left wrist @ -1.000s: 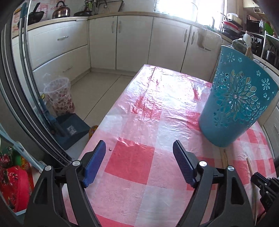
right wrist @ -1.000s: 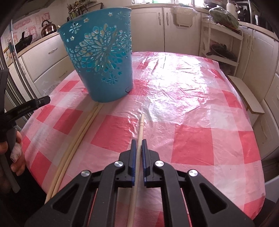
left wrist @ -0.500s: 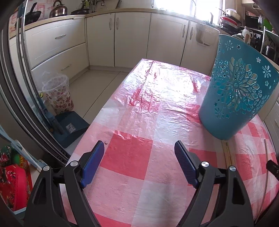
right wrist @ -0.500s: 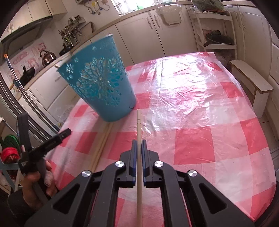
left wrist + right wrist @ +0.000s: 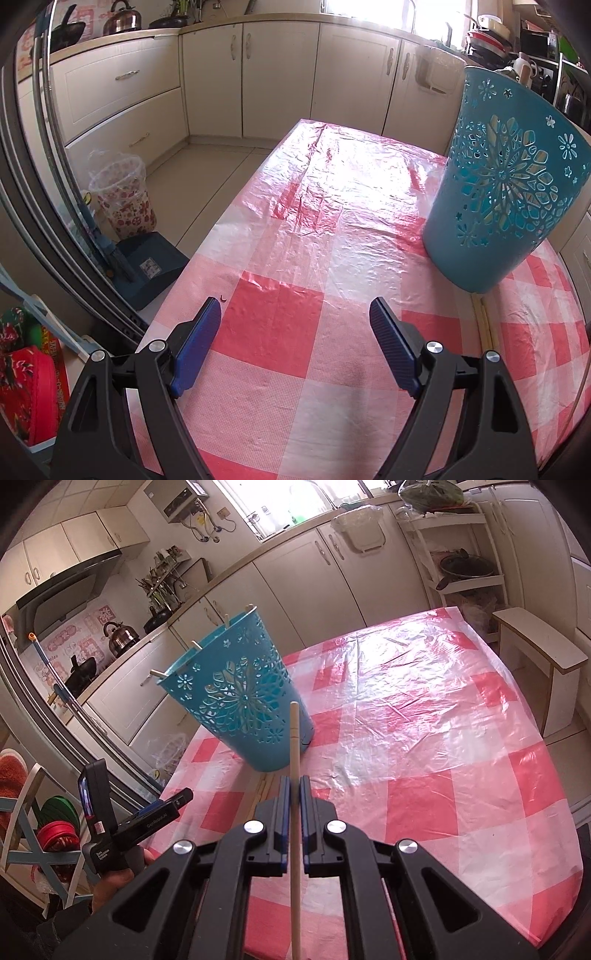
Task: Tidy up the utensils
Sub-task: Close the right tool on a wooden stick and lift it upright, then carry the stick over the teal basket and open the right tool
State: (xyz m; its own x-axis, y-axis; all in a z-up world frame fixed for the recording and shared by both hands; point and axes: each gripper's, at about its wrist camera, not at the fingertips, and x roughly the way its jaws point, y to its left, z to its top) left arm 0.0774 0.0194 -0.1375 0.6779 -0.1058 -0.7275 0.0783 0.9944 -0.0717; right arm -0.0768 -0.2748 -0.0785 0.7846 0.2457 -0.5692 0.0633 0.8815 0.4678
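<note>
My right gripper (image 5: 294, 786) is shut on a pale wooden chopstick (image 5: 293, 746), lifted off the table, its tip in front of the blue cut-out basket (image 5: 236, 698). Several chopstick ends stick out over the basket's rim. Two more chopsticks (image 5: 263, 791) lie on the cloth at the basket's foot, also seen as chopsticks (image 5: 484, 321) in the left wrist view. My left gripper (image 5: 295, 317) hangs open over a red square of the cloth, left of the basket (image 5: 506, 192), with nothing between its fingers.
The table wears a red-and-white checked cloth (image 5: 424, 738) under clear plastic. Its left edge (image 5: 192, 266) drops to the floor, where a lined bin (image 5: 122, 195) and a dustpan (image 5: 147, 269) stand. Kitchen cabinets run behind. A white stool (image 5: 535, 646) stands at the right.
My right gripper has risen and rolled with the chopstick, lifting it off the cloth so its tip now points at the basket. The left gripper has stayed in place.
</note>
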